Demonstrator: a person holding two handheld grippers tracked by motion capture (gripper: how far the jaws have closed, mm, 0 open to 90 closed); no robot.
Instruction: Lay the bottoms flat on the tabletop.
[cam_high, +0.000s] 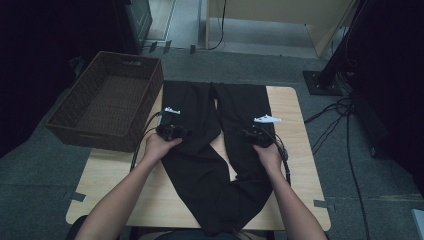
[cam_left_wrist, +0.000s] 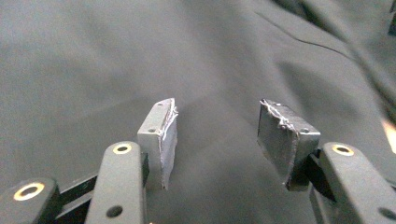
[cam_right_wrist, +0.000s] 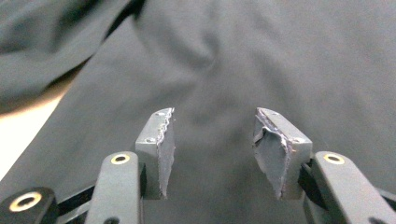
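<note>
A pair of black trousers (cam_high: 200, 165) lies flat on the wooden table (cam_high: 295, 165), waist near the person and both legs stretched away. My left gripper (cam_high: 174, 129) rests low over the left leg, and my right gripper (cam_high: 255, 132) over the right leg. In the left gripper view the left gripper (cam_left_wrist: 217, 135) is open, with dark cloth (cam_left_wrist: 93, 70) under the gap and nothing between the pads. In the right gripper view the right gripper (cam_right_wrist: 212, 144) is open just above the fabric (cam_right_wrist: 280, 56), also holding nothing.
An empty brown wicker basket (cam_high: 107, 100) stands at the table's far left corner, beside the left trouser leg. Bare tabletop (cam_right_wrist: 18, 135) shows between the legs and along both sides. Cables (cam_high: 345, 125) run over the floor to the right.
</note>
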